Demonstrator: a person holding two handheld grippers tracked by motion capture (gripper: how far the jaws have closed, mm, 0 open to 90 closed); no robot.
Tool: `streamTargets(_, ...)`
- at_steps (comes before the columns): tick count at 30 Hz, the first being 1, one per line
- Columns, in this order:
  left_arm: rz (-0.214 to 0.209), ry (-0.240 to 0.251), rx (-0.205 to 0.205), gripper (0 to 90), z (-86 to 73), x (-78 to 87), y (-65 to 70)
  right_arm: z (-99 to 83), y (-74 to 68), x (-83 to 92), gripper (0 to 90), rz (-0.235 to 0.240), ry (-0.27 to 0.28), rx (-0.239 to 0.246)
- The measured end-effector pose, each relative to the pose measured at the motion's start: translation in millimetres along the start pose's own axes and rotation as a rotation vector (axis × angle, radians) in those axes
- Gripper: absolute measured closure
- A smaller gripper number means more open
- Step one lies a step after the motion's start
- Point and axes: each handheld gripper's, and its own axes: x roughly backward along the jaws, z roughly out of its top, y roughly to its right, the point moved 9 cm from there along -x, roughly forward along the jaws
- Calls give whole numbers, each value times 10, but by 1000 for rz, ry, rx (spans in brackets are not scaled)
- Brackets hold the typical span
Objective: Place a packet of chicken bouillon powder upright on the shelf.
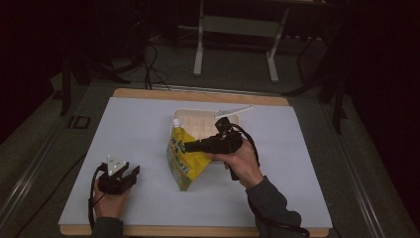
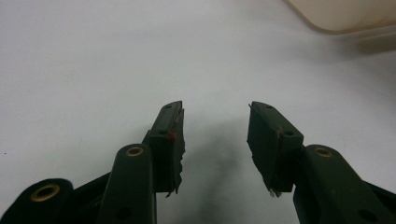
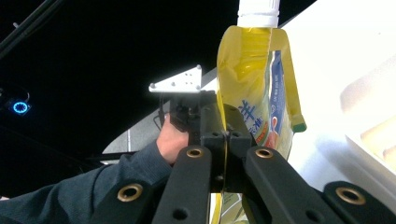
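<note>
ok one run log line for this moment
right gripper: shut on yellow pouch | left gripper: open, nothing between jaws | tray: behind pouch

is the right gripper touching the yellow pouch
Touching. In the right gripper view, the right gripper has its jaws shut flat on the edge of the yellow pouch, with no gap showing.

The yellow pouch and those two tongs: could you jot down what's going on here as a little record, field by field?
held thing: yellow pouch with a white cap, pinched at its edge
right tongs: shut on the yellow pouch, lifting its top off the table
left tongs: open, nothing between them, resting low at the near left of the table
tray: cream, just behind the pouch
table: white sheet over a wooden board
</note>
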Motion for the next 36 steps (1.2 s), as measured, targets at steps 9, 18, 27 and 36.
streamTargets(9, -3, 1, 1, 556, 2, 2, 2, 97, -23, 1, 900, -7, 39, 9)
streamTargets(18, -3, 3, 2, 556, 5, 6, -2, 176, -31, 11, 900, -26, 73, 26)
streamTargets(27, -4, 5, 4, 556, 7, 7, -1, 255, -31, 35, 900, -53, 118, 39)
streamTargets(36, -1, 8, 5, 556, 10, 12, -4, 309, -4, 59, 900, -73, 156, 41)
